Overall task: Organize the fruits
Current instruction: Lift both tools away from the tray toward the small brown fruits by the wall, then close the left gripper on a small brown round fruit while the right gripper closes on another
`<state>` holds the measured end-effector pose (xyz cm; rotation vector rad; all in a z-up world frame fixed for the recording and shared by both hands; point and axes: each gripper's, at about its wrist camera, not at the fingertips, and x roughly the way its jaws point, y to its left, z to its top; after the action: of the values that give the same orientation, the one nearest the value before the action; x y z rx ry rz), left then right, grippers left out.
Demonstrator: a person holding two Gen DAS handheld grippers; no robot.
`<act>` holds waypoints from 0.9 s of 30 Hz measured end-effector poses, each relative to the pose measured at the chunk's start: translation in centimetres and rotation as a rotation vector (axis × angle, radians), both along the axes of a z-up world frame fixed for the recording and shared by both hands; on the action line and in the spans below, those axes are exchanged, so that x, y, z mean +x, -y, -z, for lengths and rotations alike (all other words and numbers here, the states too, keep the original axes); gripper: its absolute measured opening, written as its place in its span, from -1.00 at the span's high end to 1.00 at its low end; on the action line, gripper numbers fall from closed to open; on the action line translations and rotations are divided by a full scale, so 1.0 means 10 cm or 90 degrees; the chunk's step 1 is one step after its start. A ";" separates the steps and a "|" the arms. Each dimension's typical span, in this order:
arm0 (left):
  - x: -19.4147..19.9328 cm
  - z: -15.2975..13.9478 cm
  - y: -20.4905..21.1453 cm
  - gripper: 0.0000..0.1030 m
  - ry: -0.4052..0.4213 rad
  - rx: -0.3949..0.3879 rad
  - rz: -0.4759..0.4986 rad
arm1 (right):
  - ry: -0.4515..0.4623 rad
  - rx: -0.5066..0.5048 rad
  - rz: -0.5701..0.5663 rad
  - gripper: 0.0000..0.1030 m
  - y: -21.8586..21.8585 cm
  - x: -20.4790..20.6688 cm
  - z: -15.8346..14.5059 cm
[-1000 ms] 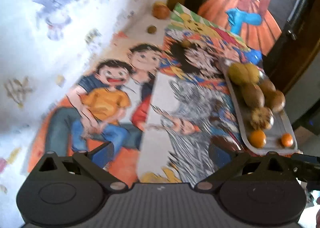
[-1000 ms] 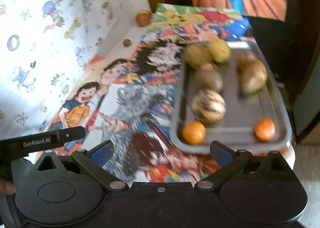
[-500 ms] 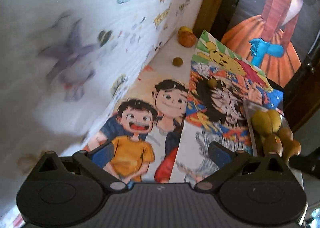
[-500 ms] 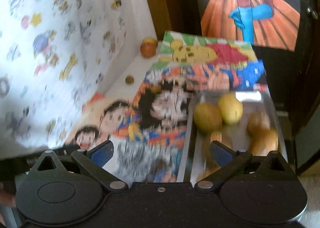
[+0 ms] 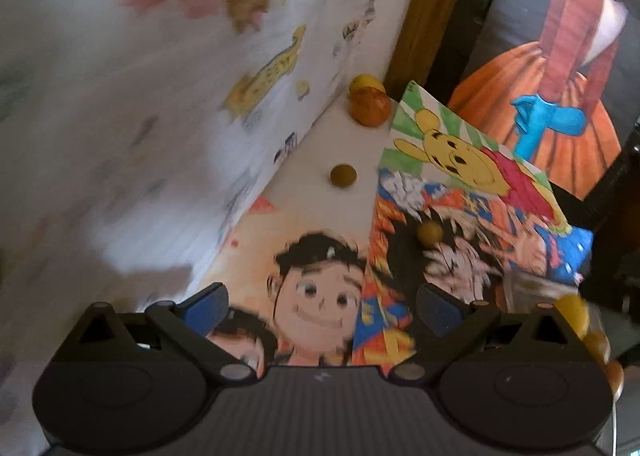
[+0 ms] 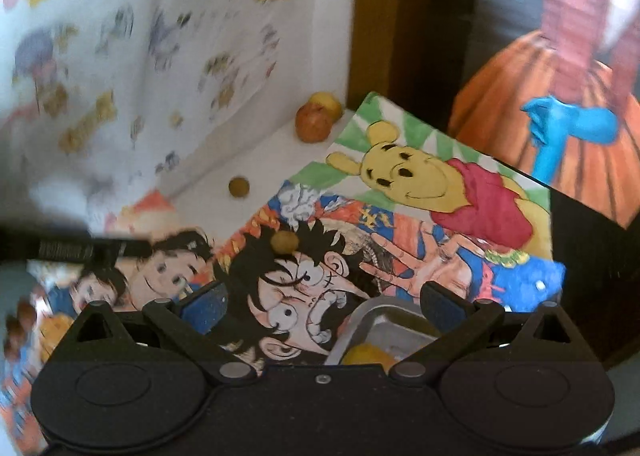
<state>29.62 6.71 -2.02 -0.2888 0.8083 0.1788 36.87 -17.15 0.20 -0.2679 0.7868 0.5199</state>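
Both grippers hover open and empty above a table covered in cartoon drawings. Ahead of my left gripper (image 5: 322,302) lie a small olive fruit (image 5: 343,175) on white table, another small round fruit (image 5: 430,233) on the drawings, and an orange-red fruit (image 5: 370,107) with a yellow fruit (image 5: 362,81) behind it in the far corner. My right gripper (image 6: 322,302) sees the same fruits: small olive fruit (image 6: 239,187), small round fruit (image 6: 285,242), orange-red fruit (image 6: 314,121), yellow fruit (image 6: 326,100). A metal tray (image 6: 370,314) with a yellow fruit (image 6: 366,356) sits just under its fingers.
A wall papered with cartoon stickers (image 5: 160,95) rises along the left. A wooden post (image 5: 428,7) and a dark panel with an orange-dress painting (image 5: 560,75) close off the back. Several fruits (image 5: 588,328) blur at the right edge. The left gripper's body (image 6: 80,248) crosses the right wrist view.
Both grippers have moved forward toward the far corner; the loose fruits there look nearer and larger, and the tray has slid down to the bottom edge of the views.
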 end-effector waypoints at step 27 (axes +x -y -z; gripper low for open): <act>1.77 0.58 0.00 -0.87 -0.057 0.001 0.065 | -0.039 -0.063 -0.147 -0.45 -0.73 0.91 0.82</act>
<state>47.36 6.69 -7.81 -0.2379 0.9094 0.0965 45.99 -9.82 -7.97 -0.4400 0.8481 0.7106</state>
